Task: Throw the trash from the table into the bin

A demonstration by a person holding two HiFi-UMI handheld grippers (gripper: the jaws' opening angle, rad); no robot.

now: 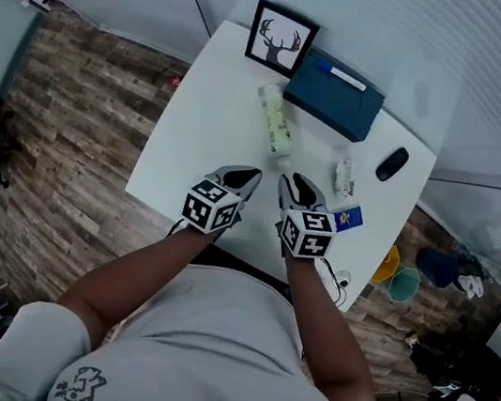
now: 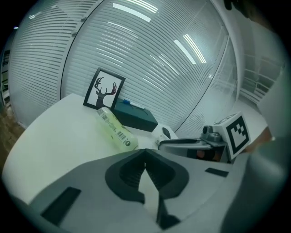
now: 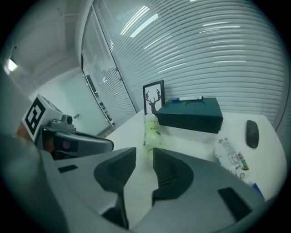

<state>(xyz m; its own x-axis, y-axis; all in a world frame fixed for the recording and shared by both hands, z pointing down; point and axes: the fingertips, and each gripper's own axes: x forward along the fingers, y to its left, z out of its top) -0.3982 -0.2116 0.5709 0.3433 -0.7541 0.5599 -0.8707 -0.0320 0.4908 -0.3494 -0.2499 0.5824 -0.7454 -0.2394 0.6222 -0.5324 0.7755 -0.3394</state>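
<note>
Pale green bottle lies on its side on the white table, centre frame in the head view, below the deer picture and left of the dark box. White packet lies lower right of it. Just below the bottle, left gripper closed, empty; right gripper slightly parted, empty.

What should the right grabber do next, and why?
Probably ease the right gripper forward until its jaws sit around the green bottle. The jaws stand apart with nothing between them, and the bottle lies on its side on the table, straight ahead of them.
</note>
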